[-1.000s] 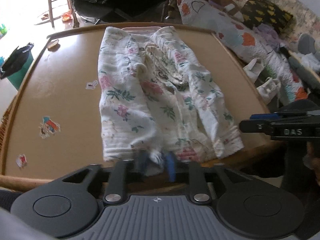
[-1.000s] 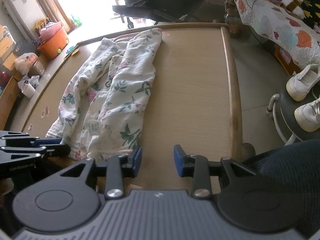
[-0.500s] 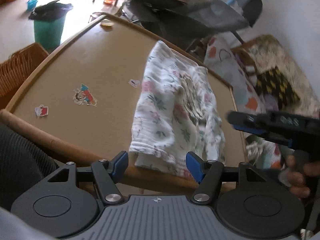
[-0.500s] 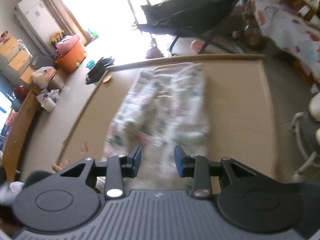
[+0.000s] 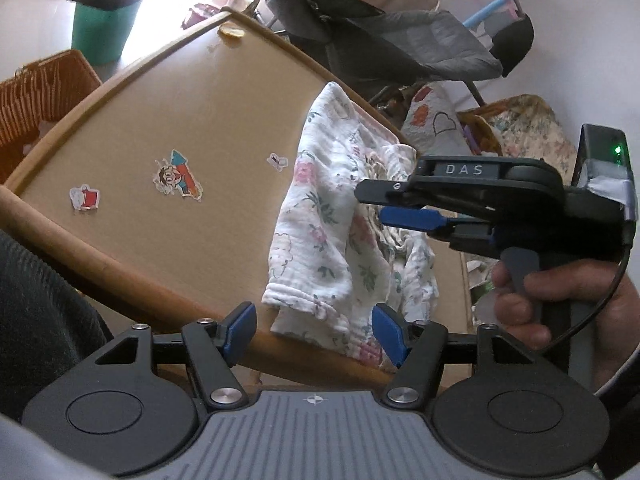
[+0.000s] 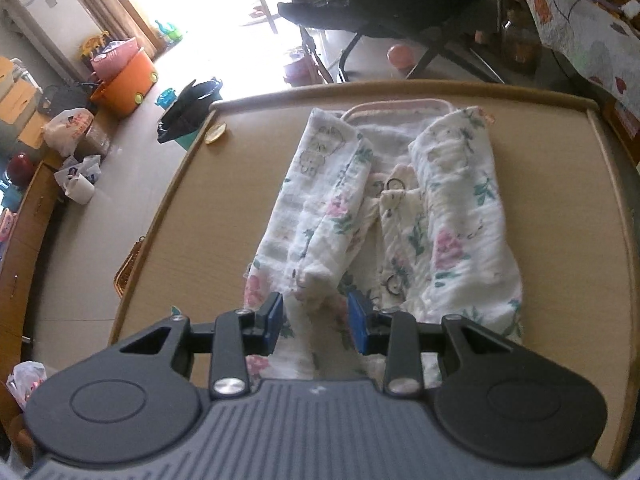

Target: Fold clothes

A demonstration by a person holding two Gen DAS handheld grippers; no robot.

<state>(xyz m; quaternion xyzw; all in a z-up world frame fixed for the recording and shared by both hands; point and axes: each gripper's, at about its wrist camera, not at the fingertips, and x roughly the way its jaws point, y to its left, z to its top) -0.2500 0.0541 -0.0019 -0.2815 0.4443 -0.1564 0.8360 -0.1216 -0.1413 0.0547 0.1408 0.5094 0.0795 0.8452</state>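
Observation:
A white floral garment (image 6: pixel 452 216) lies flat on the wooden table (image 6: pixel 552 168), its sleeves folded in over the middle and the neckline at the far end. In the left wrist view the garment (image 5: pixel 320 216) runs away to the right, its near hem at the table's front edge. My left gripper (image 5: pixel 315 334) stands open just off that edge, with the hem showing between its blue pads (image 5: pixel 240 330) and untouched by them. My right gripper (image 6: pixel 316 324) hovers above the near hem, jaws open a little and nothing pinched. A hand holds the right gripper (image 5: pixel 372 204) above the cloth.
Stickers (image 5: pixel 178 176) dot the table's left half. A wicker basket (image 5: pixel 36 100) and a green bin (image 5: pixel 104 28) stand on the floor to the left. A dark folding chair (image 5: pixel 380 40) stands beyond the far edge. An orange tub (image 6: pixel 124 84) and bags sit far left.
My left gripper has let go of the near hem, opened wide, rolled and moved left. My right gripper has swung from the bare right side to above the garment's near end.

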